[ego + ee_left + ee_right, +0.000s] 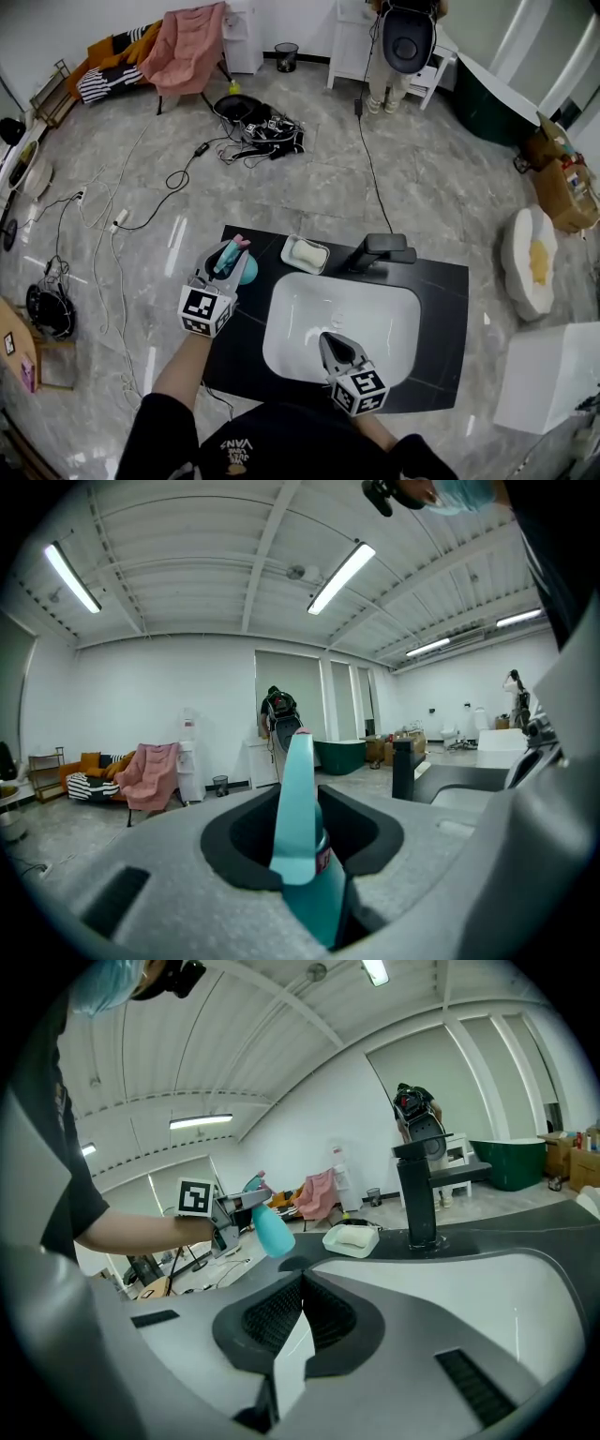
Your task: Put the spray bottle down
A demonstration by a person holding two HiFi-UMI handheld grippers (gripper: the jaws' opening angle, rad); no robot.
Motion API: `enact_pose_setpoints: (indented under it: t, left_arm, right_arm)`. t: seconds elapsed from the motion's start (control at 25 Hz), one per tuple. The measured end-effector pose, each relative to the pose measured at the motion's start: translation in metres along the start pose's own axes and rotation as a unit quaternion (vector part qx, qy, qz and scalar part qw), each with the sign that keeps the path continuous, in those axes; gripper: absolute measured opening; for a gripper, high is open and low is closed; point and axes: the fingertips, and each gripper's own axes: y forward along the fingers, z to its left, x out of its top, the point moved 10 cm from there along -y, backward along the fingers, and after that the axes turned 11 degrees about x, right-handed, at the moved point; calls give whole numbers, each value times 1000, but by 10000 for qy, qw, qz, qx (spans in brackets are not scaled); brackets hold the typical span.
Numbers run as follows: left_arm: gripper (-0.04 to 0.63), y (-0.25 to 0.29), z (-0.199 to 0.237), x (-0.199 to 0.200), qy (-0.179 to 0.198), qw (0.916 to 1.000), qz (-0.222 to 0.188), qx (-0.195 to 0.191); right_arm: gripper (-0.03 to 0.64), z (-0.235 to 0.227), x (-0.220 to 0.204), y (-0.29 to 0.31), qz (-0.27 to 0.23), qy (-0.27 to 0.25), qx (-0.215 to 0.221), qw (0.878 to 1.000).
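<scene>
- Nearest me, the right gripper (329,341) sits over the front of the white basin (302,317). Its jaws are brought together with the pads meeting at the tip, and nothing is between them.
- To the left and a little further out, the left gripper (225,258) is held on a bare forearm over the left end of the black counter (441,309). Its jaws are clamped on the bottle (247,272).
- The bottle has a teal body with a pink part at the top. In the left gripper view I see its teal upper part standing up between the two pads. In the right gripper view its body hangs slanted below the jaws, left of the basin. The base is low over the counter and appears clear of it, with a dark shadow on the surface beneath.
- The soap dish (305,254) is white with a pale bar in it. It rests on the counter behind the basin, just right of the bottle, between the bottle and the faucet (380,249).
- The faucet is black and upright at the back rim of the basin, with its spout pointing over the bowl.
- Beyond the counter, loose cables (187,173) trail over the grey marbled floor.
- At the far wall I make out a pink chair (192,47) and a small dark bin (286,56). A person (406,47) stands there beside white furniture.
</scene>
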Motion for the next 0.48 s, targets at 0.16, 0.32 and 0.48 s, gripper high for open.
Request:
enact_pose_setpoints:
  t: [0.16,0.32,0.48]
  left_arm:
    - [126,15,-1,-8,-36,10000,83,-20]
    - [126,21,-2,-16,-91,9999,115,-13]
    - [126,25,-3,-22,-91,9998,167,-37]
  right_arm:
    - [2,-6,2,0,29,17,-54,10000]
    - [2,-10,4,2,17,16,-82,10000]
    - [2,-9,7,4,44,22,-86,10000]
